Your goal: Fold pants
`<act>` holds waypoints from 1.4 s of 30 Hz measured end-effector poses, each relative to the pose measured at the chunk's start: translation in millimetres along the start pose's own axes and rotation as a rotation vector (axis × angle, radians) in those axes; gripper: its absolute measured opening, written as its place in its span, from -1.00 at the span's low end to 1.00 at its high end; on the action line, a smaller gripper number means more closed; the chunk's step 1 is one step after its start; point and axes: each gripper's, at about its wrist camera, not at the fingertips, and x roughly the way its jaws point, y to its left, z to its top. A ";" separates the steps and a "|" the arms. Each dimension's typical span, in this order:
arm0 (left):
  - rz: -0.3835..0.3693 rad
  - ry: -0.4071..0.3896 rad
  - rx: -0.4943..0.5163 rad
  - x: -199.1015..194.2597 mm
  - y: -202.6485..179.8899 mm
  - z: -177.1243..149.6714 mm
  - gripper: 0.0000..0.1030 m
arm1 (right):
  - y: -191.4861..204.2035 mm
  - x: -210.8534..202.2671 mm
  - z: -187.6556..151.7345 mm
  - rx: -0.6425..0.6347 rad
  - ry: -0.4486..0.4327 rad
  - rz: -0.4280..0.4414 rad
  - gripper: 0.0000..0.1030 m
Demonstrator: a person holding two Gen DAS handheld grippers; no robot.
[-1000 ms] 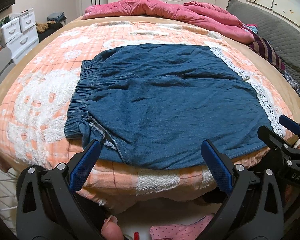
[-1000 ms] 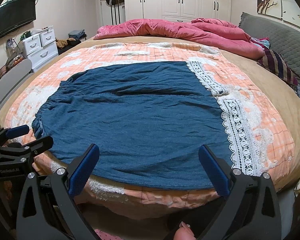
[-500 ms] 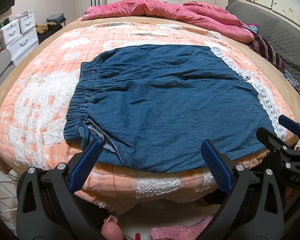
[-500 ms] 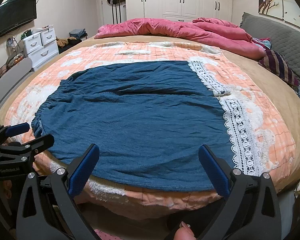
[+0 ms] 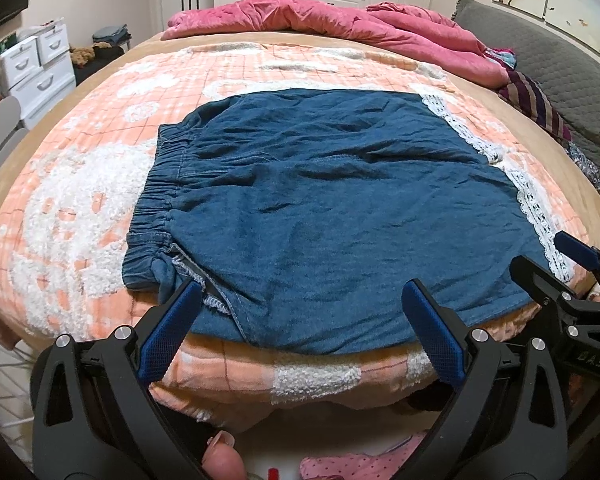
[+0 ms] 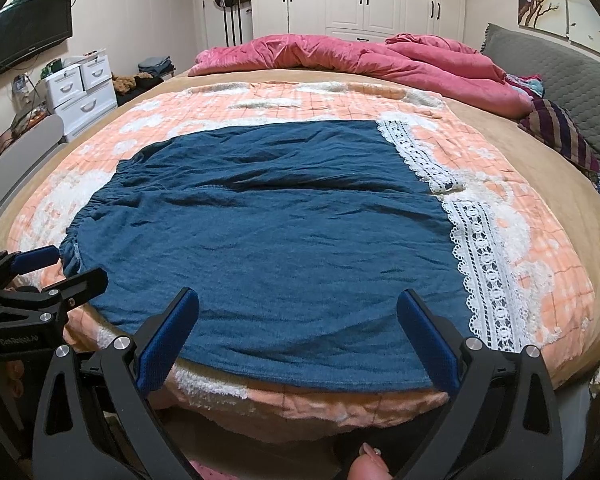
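- A bedroom is shown; blue pants (image 5: 332,216) are spread on a bed (image 6: 572,216).
- Soft, light, limp cloth is judged; the near hem corners are suggested.
- Left tool (image 5: 300,312) and right tool (image 6: 298,320) are held spread, empty.

Not much going on in this last second tbh. The left gripper (image 5: 300,312) nudged in a bit toward the blue denim pants with white lace hems (image 5: 320,208), so their gathered waistband corner now sits right by its left fingertip. The right gripper (image 6: 298,320) crept slightly forward too.
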 end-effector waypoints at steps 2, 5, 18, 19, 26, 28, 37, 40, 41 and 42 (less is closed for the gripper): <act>-0.002 -0.004 0.000 0.6 0.8 1.8 0.84 | -0.8 2.4 1.8 -0.002 0.002 -0.003 0.92; -0.006 -0.001 0.000 4.6 2.1 5.8 0.84 | -1.4 8.1 6.6 -0.007 0.004 -0.006 0.92; -0.011 0.003 -0.041 27.1 28.3 37.2 0.84 | -0.5 48.1 48.7 -0.030 0.034 0.060 0.92; -0.008 0.005 -0.047 30.2 33.9 42.8 0.84 | 0.8 52.6 53.8 -0.042 0.038 0.070 0.92; 0.073 -0.004 -0.052 53.5 81.5 89.0 0.84 | 6.8 93.0 92.8 -0.075 0.079 0.136 0.92; 0.101 -0.001 -0.063 62.3 98.2 104.5 0.84 | 9.2 105.0 106.0 -0.089 0.088 0.136 0.92; 0.157 0.067 0.022 120.5 133.8 151.7 0.84 | 32.4 153.7 156.5 -0.218 0.104 0.167 0.92; 0.141 0.078 0.017 133.3 141.5 153.7 0.84 | 38.3 165.4 170.7 -0.249 0.095 0.171 0.92; 0.129 0.079 0.012 138.0 144.7 154.4 0.84 | 39.2 168.8 174.1 -0.253 0.095 0.175 0.92; 0.128 0.079 0.004 140.7 147.5 155.7 0.81 | 40.9 174.5 178.9 -0.258 0.098 0.178 0.92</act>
